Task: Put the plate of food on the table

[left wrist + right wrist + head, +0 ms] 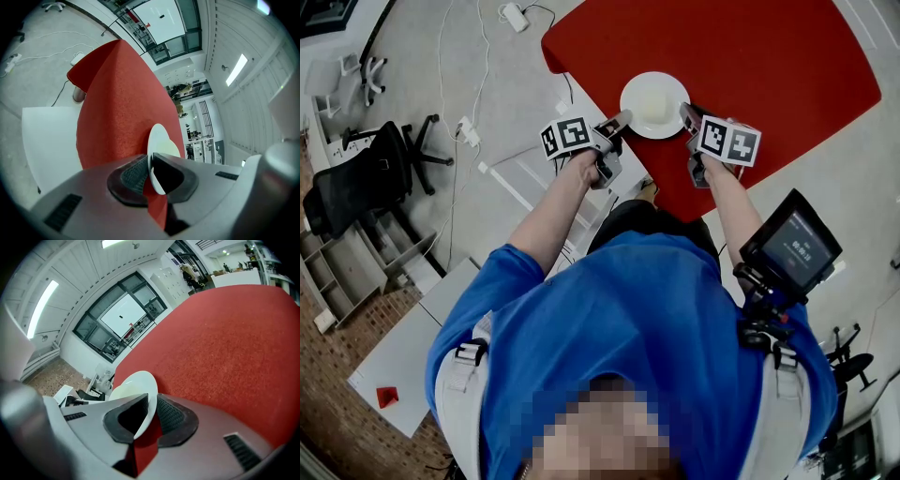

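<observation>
Round white plate (pixel 653 104), smooth and glossy, with a pale, flat mound of food (pixel 654 97) at its centre. Held from both sides over the near part of a red table (pixel 787 66), round-cornered, with a matte, felt-like nap. Left gripper (pixel 620 122) clamped on the plate's left rim, thin edge pinched between dark, cross-hatched rubber pads (pixel 133 172). Right gripper (pixel 686 113) clamped the same way on the right rim. Jaws of grey moulded plastic, broad and rounded. Unclear whether the plate's underside touches the table or hangs just above it. Beside the table, pale grey floor (pixel 412 56) with trailing white cables (pixel 480 66) and a black office chair (pixel 356 187)
</observation>
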Action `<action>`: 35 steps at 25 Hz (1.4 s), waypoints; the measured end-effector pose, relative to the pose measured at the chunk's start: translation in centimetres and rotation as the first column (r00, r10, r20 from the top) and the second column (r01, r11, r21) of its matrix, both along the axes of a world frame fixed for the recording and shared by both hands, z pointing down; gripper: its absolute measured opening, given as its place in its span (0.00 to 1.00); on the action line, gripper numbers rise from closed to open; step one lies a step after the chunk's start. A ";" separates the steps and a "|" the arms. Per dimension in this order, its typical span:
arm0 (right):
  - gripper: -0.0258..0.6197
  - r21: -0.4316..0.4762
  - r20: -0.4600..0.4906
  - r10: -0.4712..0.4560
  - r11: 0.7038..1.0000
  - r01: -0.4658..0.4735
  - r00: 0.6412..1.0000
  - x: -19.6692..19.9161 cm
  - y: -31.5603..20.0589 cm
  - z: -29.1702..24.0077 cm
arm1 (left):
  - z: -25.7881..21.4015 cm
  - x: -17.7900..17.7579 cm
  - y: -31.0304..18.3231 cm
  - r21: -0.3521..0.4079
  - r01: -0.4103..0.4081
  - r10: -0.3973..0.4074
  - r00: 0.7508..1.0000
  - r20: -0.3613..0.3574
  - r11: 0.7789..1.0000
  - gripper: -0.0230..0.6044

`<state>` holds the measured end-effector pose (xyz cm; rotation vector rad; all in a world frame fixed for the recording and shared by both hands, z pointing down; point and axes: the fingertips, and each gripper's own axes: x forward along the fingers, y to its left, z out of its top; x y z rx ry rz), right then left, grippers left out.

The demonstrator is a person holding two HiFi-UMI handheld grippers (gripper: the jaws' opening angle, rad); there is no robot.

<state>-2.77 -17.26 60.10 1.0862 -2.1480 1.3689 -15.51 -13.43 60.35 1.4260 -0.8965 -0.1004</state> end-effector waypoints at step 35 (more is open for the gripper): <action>0.14 0.082 -0.162 0.039 0.996 -0.026 0.986 1.9 -1.7 1.3 | 0.0 -1.1 -1.3 0.090 -0.091 0.071 0.976 0.205 0.992 0.12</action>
